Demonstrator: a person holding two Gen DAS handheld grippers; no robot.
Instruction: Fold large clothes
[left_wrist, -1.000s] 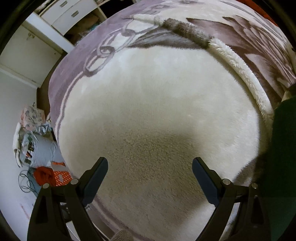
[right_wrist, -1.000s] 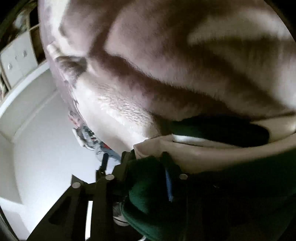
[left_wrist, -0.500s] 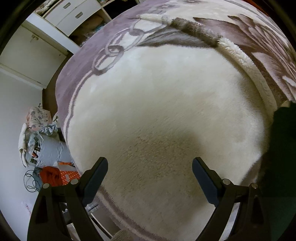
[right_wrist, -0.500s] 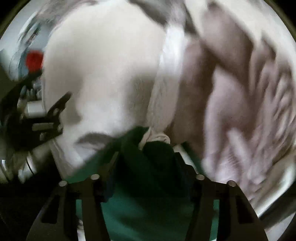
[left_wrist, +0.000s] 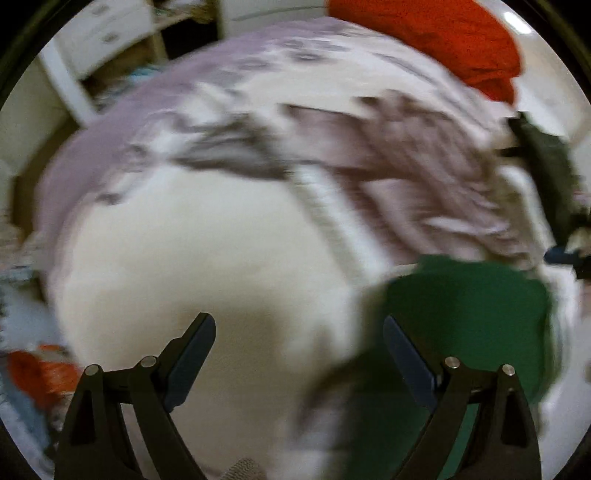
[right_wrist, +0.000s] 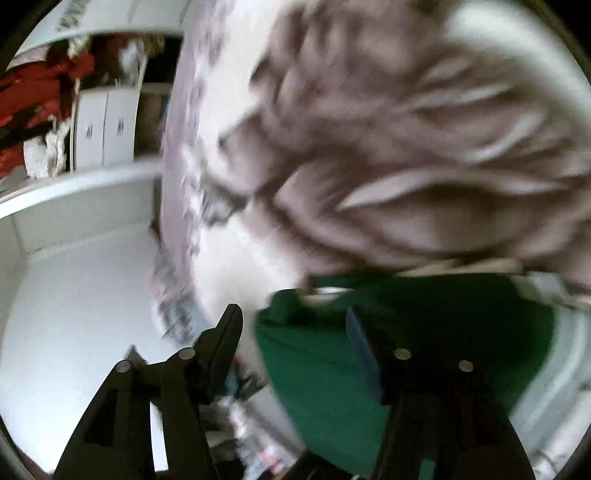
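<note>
Both grippers, left gripper (left_wrist: 299, 347) and right gripper (right_wrist: 293, 332), gape empty; green garment (left_wrist: 469, 317) at three o'clock, seemingly awaiting regrasp.

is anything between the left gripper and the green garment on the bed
Nothing visible. The left gripper is open over the cream blanket, and the green garment lies just to its right with no object between, though the picture is blurred.

blur: both views | green garment (right_wrist: 424, 332) cropped (lower edge)

left wrist: above bed (left_wrist: 192, 236), downward | right wrist: close | shared: green garment (left_wrist: 472, 314)
</note>
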